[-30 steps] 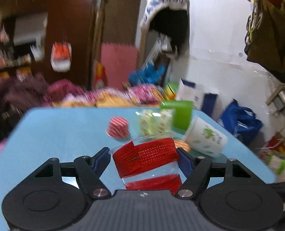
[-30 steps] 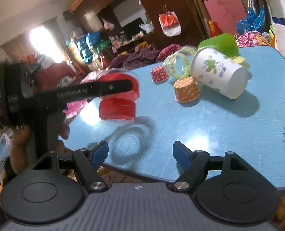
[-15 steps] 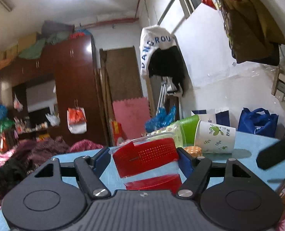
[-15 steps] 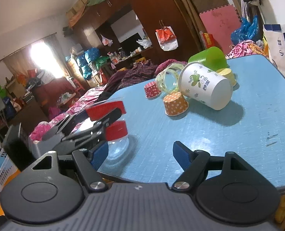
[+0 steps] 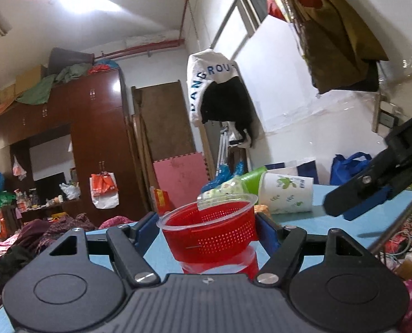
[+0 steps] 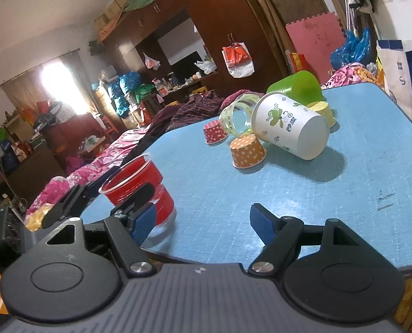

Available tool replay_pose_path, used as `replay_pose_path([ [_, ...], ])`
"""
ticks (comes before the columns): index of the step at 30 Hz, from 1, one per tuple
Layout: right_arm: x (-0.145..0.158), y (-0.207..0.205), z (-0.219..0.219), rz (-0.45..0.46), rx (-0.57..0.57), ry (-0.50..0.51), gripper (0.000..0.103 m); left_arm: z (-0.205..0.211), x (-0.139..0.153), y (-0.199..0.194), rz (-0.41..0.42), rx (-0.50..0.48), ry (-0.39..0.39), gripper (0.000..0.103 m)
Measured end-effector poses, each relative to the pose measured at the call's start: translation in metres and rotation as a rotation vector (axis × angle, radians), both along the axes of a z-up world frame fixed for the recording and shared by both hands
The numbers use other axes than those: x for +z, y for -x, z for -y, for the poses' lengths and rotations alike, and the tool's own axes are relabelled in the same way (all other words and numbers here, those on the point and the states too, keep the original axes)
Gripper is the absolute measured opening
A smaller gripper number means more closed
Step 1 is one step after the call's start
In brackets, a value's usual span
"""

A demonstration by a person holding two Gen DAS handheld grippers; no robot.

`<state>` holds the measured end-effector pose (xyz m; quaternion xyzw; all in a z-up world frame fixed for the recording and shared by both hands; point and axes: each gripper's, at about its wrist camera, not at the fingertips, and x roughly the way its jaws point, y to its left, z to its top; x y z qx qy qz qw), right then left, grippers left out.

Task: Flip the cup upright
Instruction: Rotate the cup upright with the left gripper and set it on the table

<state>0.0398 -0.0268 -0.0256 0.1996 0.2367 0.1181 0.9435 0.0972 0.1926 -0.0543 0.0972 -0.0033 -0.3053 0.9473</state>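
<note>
A clear plastic cup with red bands point(image 5: 211, 233) sits between the blue pads of my left gripper point(image 5: 209, 230), mouth up. In the right wrist view the same cup point(image 6: 139, 191) stands upright on the near left part of the blue table point(image 6: 289, 183), with the left gripper's fingers point(image 6: 133, 197) closed on its sides. My right gripper point(image 6: 200, 224) is open and empty, low over the table's front edge, to the right of the cup. It shows in the left wrist view as a dark arm point(image 5: 372, 186) at right.
A cluster lies at the table's far side: a white paper cup with green print on its side point(image 6: 289, 127), a green cup point(image 6: 297, 86), a clear cup on its side point(image 6: 236, 113), and small orange point(image 6: 247, 152), red point(image 6: 214, 133) and yellow point(image 6: 322, 111) dotted cups.
The left gripper has brought the red-banded cup down from the air and turned it until it stands mouth up on the table. The right gripper stayed open and nearly still.
</note>
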Motion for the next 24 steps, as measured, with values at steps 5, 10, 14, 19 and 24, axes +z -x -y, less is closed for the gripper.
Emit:
replay_pose_path([
  [5,0.0,0.0,-0.003,0.015,0.0,0.019,0.077,-0.004,-0.002,-0.001,0.001,-0.011,-0.006,0.083],
  [10,0.001,0.001,-0.002,0.029,-0.012,0.024,0.081,-0.008,0.0,-0.002,-0.009,-0.047,0.002,0.09],
  [14,0.003,0.004,0.0,0.048,-0.026,0.028,0.088,-0.019,0.008,0.002,-0.015,-0.09,0.039,0.09],
  [19,0.015,0.017,-0.003,0.126,-0.058,0.058,0.091,-0.048,0.036,0.009,-0.031,-0.14,0.167,0.093],
  [24,0.037,0.036,-0.028,0.231,-0.095,0.205,0.102,-0.069,0.072,0.016,-0.083,-0.006,0.176,0.103],
])
